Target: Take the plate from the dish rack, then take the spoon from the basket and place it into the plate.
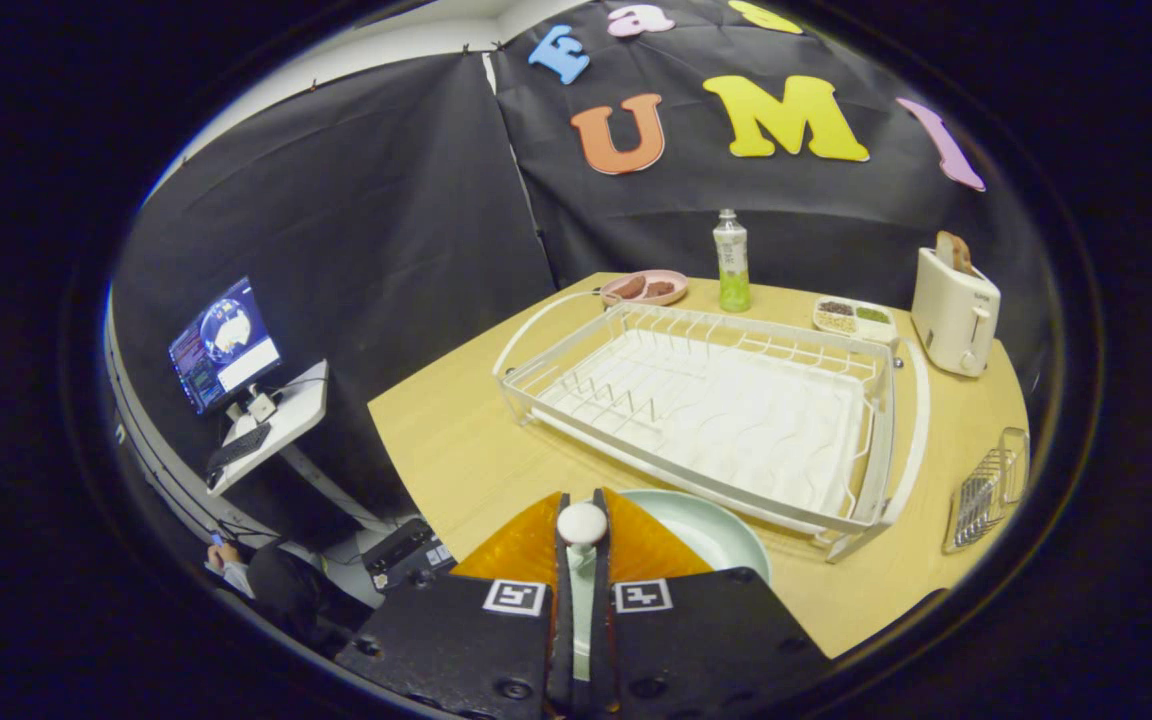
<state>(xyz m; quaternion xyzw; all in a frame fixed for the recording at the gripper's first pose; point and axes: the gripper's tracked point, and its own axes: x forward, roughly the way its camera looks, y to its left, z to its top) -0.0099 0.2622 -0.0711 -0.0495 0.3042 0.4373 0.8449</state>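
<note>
The jaws [582, 560] stand nearly closed, pinching a white spoon [582, 540] between them. The spoon's long axis runs straight along the fingers, pointing forward and away from the camera; its rounded end [582, 523] pokes out just past the fingertips, while the rest of it lies down the narrow slot between the two fingers. Whether that rounded end is the bowl or the handle tip cannot be told.

Just beneath and beyond the fingertips lies a pale green plate [711, 530], flat on the light wooden worktop [446, 440], partly hidden by the gripper. The spoon's tip hovers over the plate's near edge.

Directly beyond the plate sits the white wire dish rack [716, 410], its long side running across the worktop at a slant, with a white drip tray under it and no dishes in its slots. To the right of the rack, near the worktop's edge, a small wire basket [984, 490] lies.

Farther back stand a pink plate [645, 287] holding brownish food, a clear bottle [732, 262] with green liquid upright beside it, a small divided tray [854, 316] of dark and green bits, and a white toaster [954, 305] with a slice sticking up out of it.

Off the worktop to the left, a monitor [224, 345] glows on a small white stand with a keyboard [239, 447], and a person [271, 585] sits low beneath it
</note>
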